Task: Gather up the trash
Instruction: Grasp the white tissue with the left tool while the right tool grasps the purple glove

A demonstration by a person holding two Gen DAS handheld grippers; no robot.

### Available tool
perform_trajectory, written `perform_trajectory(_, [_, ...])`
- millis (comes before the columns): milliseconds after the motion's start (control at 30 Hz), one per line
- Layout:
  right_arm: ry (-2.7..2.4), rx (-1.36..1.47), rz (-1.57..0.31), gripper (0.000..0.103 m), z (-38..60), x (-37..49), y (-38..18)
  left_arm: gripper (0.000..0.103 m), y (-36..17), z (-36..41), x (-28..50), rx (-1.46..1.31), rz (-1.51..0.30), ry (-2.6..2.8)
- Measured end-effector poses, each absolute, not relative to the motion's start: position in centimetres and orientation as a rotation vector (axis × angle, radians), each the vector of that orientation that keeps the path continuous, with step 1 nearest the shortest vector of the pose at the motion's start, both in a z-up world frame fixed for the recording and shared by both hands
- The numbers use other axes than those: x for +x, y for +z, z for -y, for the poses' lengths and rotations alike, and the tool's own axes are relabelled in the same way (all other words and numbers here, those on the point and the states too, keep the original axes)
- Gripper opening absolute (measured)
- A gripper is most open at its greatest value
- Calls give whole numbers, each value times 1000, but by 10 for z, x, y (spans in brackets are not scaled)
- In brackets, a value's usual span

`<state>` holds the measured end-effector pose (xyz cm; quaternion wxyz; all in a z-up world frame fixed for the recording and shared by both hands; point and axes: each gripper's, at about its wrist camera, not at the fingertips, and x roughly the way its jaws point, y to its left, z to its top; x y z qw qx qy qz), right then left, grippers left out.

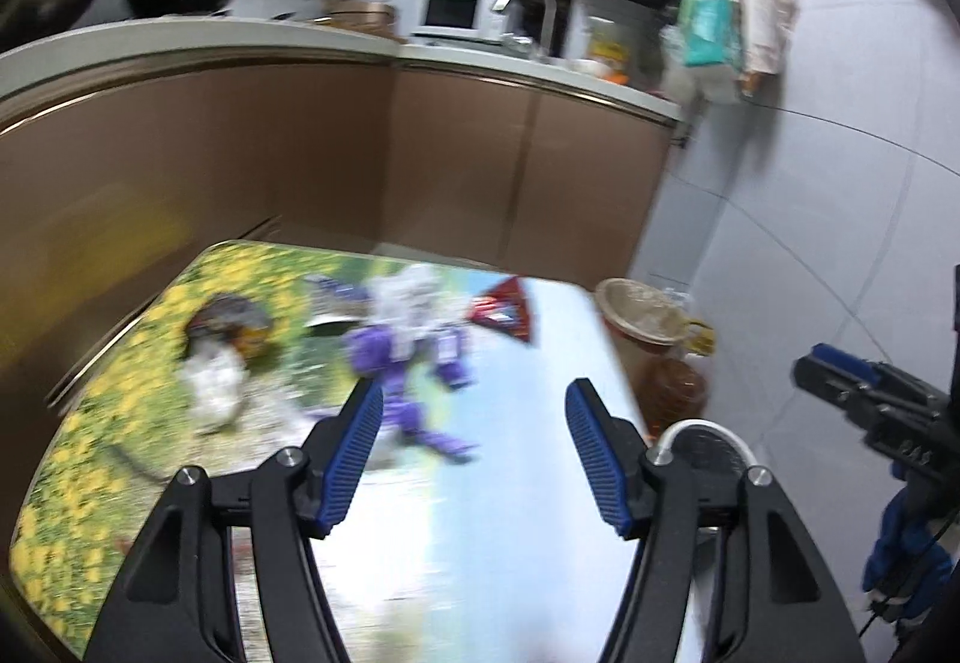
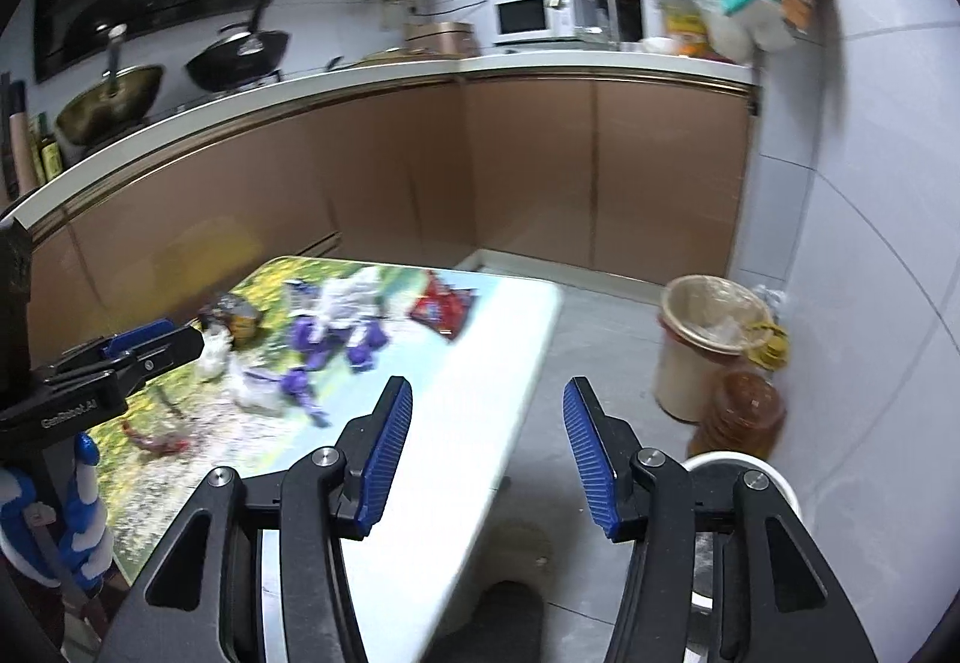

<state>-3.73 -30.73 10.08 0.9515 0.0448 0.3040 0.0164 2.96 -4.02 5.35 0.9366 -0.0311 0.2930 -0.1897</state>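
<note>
Trash lies on a low table (image 1: 510,513) with a printed picture top: purple and white wrappers (image 1: 408,339), a red snack packet (image 1: 504,309), a brown wrapper (image 1: 231,321) and white crumpled paper (image 1: 213,387). The wrappers (image 2: 336,333) and the red packet (image 2: 441,309) also show in the right wrist view. My left gripper (image 1: 474,453) is open and empty above the table's near half. My right gripper (image 2: 486,453) is open and empty over the table's right edge (image 2: 510,423). A beige trash bin (image 2: 708,345) with a liner stands on the floor to the right.
Brown kitchen cabinets (image 2: 540,171) run behind the table under a white counter with woks (image 2: 237,54) and a microwave (image 2: 540,15). A brownish jug (image 2: 741,411) and a white round container (image 2: 738,468) stand by the bin. The right wall is tiled.
</note>
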Motion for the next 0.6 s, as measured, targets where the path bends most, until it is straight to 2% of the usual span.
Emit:
perform_trajectory(233, [136,71,-662,52,258,-6,94,61,29,-40,55,-97,-643,-250])
perform_trajectory(467, [248,84,-737,52,217,46,66,61,0,-68,105,-126,-738,-186])
perform_trajectory(600, [295,105,-807,52,196,88,39,65,-19,-68,139,-137,-791,-142])
